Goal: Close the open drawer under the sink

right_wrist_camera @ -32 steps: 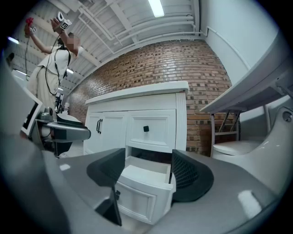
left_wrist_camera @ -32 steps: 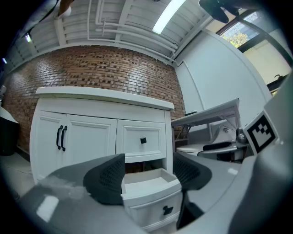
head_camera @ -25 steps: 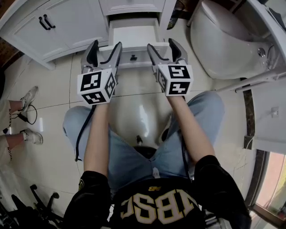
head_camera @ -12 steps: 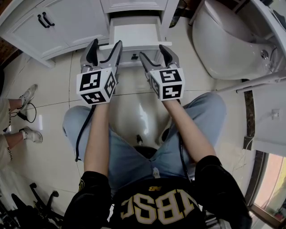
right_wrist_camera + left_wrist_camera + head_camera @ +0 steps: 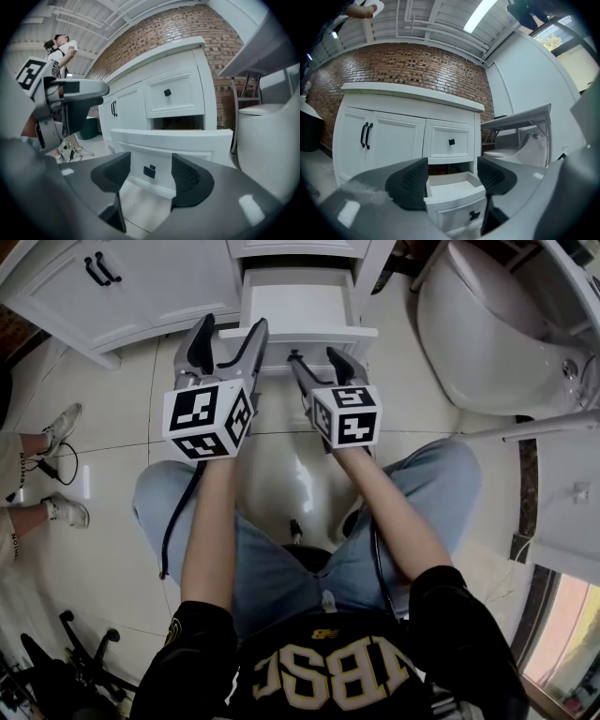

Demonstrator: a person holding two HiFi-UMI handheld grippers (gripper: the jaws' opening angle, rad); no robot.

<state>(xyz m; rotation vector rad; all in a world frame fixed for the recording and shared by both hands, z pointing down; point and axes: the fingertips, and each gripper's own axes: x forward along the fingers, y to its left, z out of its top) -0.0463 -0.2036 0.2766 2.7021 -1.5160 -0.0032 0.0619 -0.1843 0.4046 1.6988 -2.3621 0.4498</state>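
The right gripper has its jaws released and apart, and they now frame the black knob on the front of the open drawer. I cannot tell whether either jaw touches it. A second ago this gripper sat further to the right, off the knob, with its jaws spread across the right half of the drawer front; since then it has swung left and closed in on the centre.

The left gripper has hardly shifted. Its jaws are also released and stand either side of the drawer's left front corner, with nothing clamped between them.

The drawer is pulled out about as far as before. It is the lower one in the white cabinet, under a shut upper drawer and to the right of the double doors with black handles.

The toilet stands just to the right of the cabinet. On the tiled floor at far left, another person's shoes show, well apart from both grippers.
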